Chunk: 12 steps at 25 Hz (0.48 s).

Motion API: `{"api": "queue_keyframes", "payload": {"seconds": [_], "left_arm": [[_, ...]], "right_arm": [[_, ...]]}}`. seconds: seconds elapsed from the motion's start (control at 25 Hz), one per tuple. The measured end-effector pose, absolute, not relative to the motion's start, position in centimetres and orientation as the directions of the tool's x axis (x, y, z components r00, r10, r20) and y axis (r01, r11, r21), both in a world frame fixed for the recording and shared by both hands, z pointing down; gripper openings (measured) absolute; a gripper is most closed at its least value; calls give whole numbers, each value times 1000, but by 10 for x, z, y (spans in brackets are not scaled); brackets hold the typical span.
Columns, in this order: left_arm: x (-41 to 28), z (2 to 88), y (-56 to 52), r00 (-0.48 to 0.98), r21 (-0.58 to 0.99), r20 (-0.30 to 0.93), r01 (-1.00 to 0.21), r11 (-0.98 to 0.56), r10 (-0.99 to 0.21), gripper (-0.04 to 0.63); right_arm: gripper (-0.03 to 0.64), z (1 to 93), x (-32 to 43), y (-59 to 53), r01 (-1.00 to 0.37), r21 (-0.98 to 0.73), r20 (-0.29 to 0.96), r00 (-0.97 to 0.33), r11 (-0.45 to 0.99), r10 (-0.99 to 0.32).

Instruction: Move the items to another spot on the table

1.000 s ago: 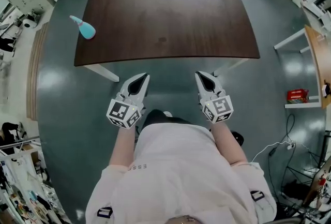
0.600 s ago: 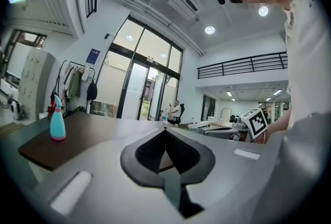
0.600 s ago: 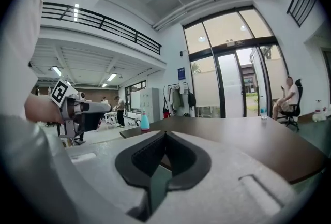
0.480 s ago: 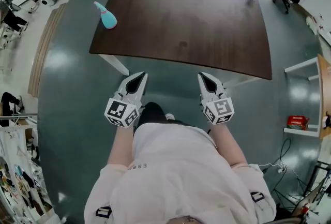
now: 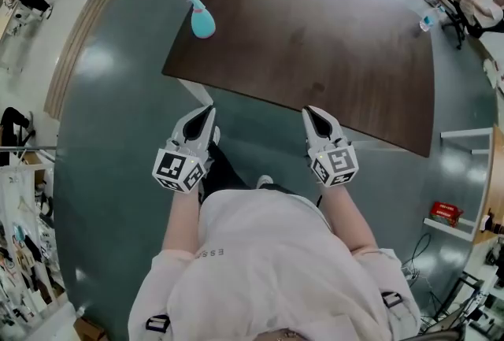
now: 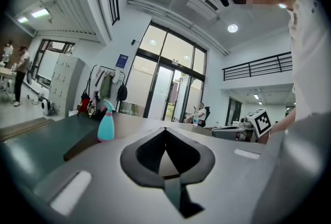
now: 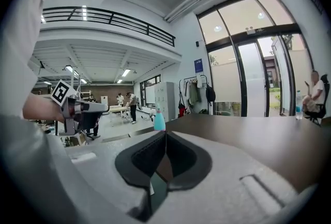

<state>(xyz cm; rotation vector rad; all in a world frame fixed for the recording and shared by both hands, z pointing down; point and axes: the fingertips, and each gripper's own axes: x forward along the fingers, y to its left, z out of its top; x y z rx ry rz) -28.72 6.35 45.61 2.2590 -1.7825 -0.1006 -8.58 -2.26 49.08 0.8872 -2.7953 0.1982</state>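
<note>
A teal spray bottle (image 5: 201, 16) with a pink trigger stands upright at the near left corner of the dark brown table (image 5: 315, 24). It also appears ahead in the left gripper view, spray bottle (image 6: 106, 124), and small in the right gripper view, spray bottle (image 7: 159, 120). A clear water bottle (image 5: 426, 20) stands at the table's far right edge. My left gripper (image 5: 206, 113) and right gripper (image 5: 309, 113) hover side by side just short of the near table edge, both shut and empty. The jaws meet at their tips in both gripper views: left gripper (image 6: 165, 130), right gripper (image 7: 165, 132).
A white table leg (image 5: 193, 91) stands just beyond my left gripper. A person sits on an office chair (image 5: 472, 5) past the far right corner. A low shelf holds a red box (image 5: 446, 213) at the right, with cables on the floor near it.
The view has swung: the table now lies slanted and further right, and the spray bottle has moved right and nearer. Both grippers stay shut and level in front of the body.
</note>
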Motion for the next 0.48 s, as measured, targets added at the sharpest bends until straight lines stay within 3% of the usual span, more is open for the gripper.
{"api": "queue_keyframes", "payload": {"seconds": [0.48], "left_arm": [[-449, 454, -13, 258, 283, 123, -935, -215, -958, 17]], "right_arm": [[-6, 495, -262, -91, -557, -106, 283, -811, 823, -512]]}}
